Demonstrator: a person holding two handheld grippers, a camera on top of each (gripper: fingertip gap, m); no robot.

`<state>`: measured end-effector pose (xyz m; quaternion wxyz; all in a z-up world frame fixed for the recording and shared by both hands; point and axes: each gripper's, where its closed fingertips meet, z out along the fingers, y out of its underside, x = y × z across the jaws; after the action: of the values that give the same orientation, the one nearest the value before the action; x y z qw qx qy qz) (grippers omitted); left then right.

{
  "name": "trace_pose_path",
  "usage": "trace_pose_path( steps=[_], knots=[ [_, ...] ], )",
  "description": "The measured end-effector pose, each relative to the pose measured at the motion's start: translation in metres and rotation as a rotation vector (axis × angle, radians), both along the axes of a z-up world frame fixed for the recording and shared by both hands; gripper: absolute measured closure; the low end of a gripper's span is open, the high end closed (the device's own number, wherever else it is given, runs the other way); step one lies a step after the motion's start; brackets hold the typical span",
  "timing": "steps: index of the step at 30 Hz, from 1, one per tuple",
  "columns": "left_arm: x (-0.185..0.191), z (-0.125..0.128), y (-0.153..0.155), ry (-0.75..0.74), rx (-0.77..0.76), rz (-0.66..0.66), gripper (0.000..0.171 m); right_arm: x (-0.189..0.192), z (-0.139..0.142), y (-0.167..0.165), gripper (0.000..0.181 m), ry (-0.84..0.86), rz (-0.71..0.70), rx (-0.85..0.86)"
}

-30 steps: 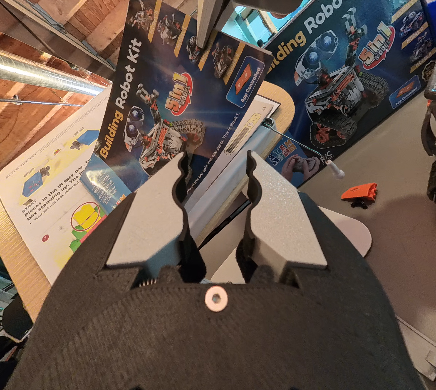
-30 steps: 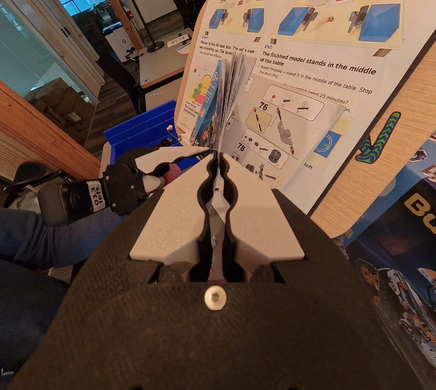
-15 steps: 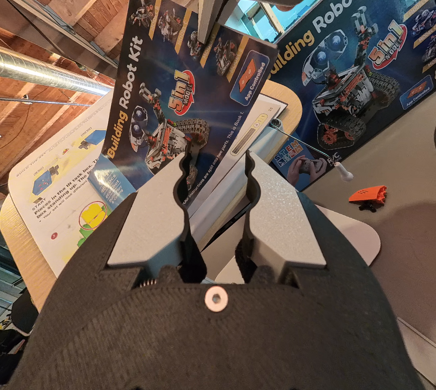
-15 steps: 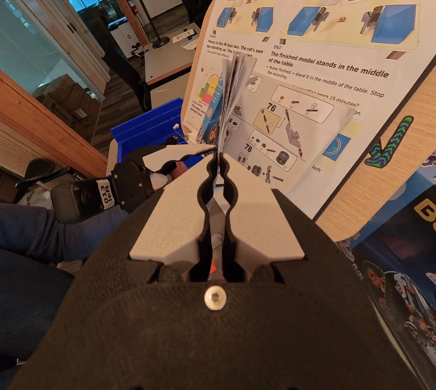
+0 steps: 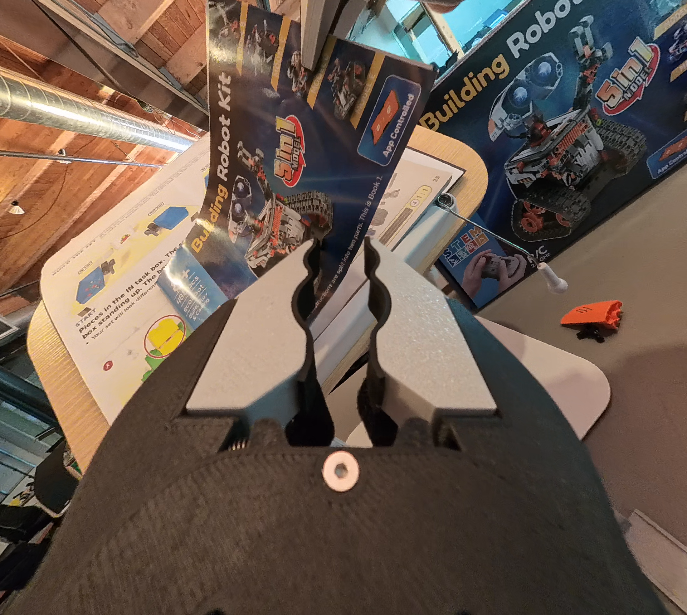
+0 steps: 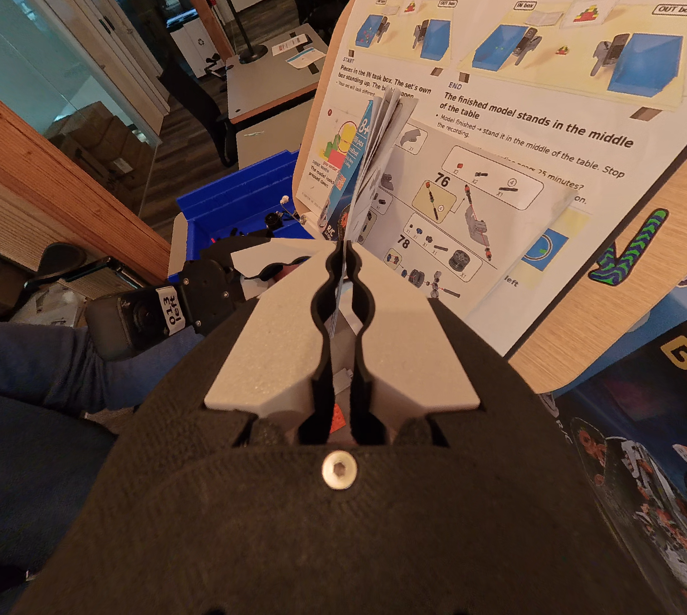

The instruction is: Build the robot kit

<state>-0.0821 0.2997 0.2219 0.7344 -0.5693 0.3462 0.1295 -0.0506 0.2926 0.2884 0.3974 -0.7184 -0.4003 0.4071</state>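
A dark blue instruction booklet [image 5: 297, 158] stands open on the ledge of a leaning wooden board [image 6: 613, 299]. My right gripper [image 6: 344, 247] is shut on several of its pages [image 6: 375, 151], pinched edge-on and held away from the open printed page [image 6: 464, 210]. In the left wrist view the right gripper's fingers [image 5: 316, 20] come down from the top onto the cover. My left gripper [image 5: 340, 247] is open with a narrow gap just below the cover, whose lower edge shows between its jaws. It also shows in the right wrist view [image 6: 260, 255].
A printed sheet [image 6: 520, 58] covers the board. A blue bin [image 6: 238, 195] with small parts sits behind the left gripper. The kit's box [image 5: 557, 113] leans at the right. An orange piece [image 5: 591, 314] and a white pin on a wire [image 5: 554, 284] lie on the grey table. Left tips to right tips: about 8 centimetres.
My left gripper's jaws have narrowed to about half their earlier gap. My right gripper stays shut on the pages and has drawn back slightly from the board.
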Motion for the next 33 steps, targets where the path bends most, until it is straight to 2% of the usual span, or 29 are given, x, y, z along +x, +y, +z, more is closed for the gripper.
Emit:
trace_pose_path(
  steps=[5,21,23,25,27,30,33],
  knots=[
    [0.0,-0.001,-0.001,0.012,0.001,0.004,0.158,0.0,0.0,-0.001,0.181,0.003,0.0,-0.001],
    [0.001,-0.003,-0.001,0.019,-0.003,0.003,0.162,-0.001,-0.001,0.002,0.181,0.033,-0.001,-0.014],
    [0.004,0.0,-0.003,0.01,0.009,-0.017,0.153,-0.002,0.0,0.001,0.181,0.04,0.001,-0.014],
    [0.007,0.003,-0.006,-0.004,0.023,-0.017,0.136,-0.004,0.002,-0.001,0.181,0.042,0.006,-0.01],
    [0.009,0.004,-0.006,-0.009,0.024,-0.012,0.132,-0.005,0.003,-0.003,0.181,0.041,0.01,-0.006],
    [0.016,0.008,-0.01,-0.012,0.04,-0.024,0.135,-0.006,0.003,-0.003,0.181,0.039,0.011,-0.005],
    [0.02,0.014,-0.011,-0.017,0.034,-0.012,0.147,-0.006,0.003,-0.004,0.181,0.041,0.011,-0.009]
  ],
)
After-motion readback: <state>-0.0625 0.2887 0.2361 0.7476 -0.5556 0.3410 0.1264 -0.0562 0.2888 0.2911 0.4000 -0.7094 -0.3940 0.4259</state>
